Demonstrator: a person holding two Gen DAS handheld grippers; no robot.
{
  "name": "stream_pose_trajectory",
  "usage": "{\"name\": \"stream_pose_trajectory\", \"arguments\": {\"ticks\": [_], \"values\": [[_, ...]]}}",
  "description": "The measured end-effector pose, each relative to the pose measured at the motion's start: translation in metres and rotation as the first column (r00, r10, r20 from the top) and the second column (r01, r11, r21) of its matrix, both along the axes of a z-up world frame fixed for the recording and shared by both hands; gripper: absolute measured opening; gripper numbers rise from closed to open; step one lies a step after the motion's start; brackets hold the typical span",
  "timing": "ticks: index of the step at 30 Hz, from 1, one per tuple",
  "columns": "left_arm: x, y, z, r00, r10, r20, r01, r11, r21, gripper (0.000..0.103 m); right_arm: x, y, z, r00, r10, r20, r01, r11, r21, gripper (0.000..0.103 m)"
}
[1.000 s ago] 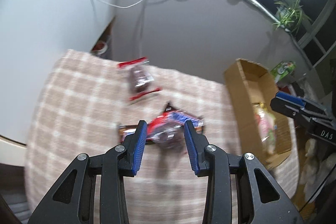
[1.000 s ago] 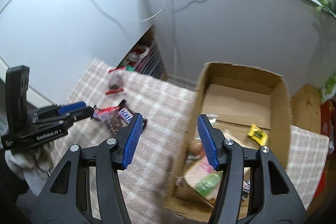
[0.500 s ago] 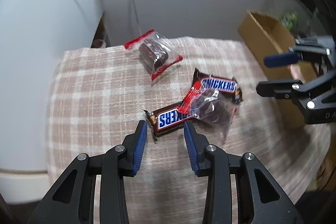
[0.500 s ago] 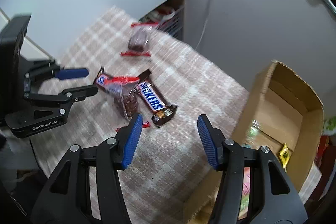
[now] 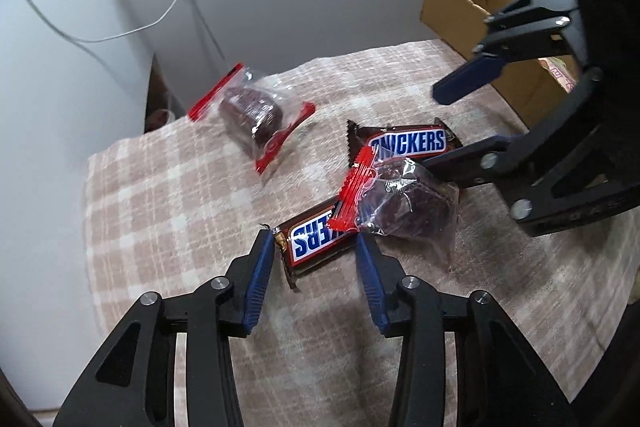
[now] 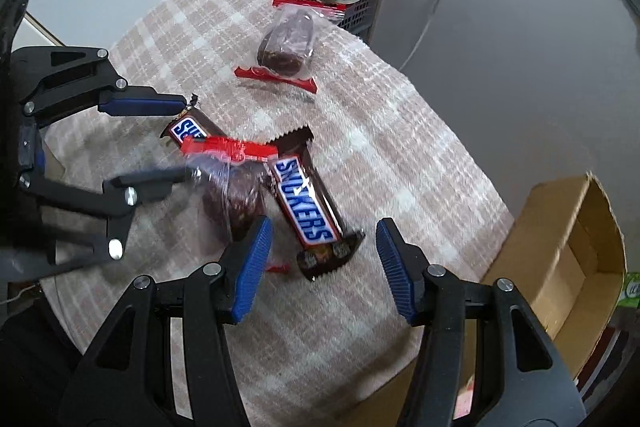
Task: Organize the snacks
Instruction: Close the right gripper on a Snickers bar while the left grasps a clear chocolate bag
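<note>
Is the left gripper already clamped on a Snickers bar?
No, the left gripper is open, its blue pads standing on either side of the near Snickers bar on the cloth, not pressed against it.

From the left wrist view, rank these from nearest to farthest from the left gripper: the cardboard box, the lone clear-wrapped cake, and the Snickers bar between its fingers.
1. Snickers bar, right between the open fingers of the left gripper.
2. Lone clear-wrapped cake, farther back, slightly left on the cloth.
3. Cardboard box, far right corner.
</note>
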State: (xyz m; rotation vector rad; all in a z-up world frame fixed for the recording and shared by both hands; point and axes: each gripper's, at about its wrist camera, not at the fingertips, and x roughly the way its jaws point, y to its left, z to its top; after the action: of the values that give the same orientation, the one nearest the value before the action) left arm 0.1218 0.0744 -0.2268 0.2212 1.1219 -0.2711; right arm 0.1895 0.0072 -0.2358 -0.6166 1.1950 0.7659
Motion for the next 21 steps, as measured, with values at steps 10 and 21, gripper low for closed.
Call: {"name": "stream_pose_trajectory", "arguments": {"ticks": [10, 21], "values": [[0.021, -0.005, -0.001, 0.996, -0.085, -0.006, 0.085, 0.995, -0.053, 0.041, 0.016, 0.005, -0.009, 0.995, -0.04, -0.086, 0.042, 0.999, 0.024, 0.038], [0.021, -0.014, -0.007, 0.991, -0.119, -0.061, 0.111, 0.987, -0.118, 0.019, 0.022, -0.015, -0.011, 0.979, -0.157, -0.128, 0.162, 0.986, 0.032, 0.032]]}}
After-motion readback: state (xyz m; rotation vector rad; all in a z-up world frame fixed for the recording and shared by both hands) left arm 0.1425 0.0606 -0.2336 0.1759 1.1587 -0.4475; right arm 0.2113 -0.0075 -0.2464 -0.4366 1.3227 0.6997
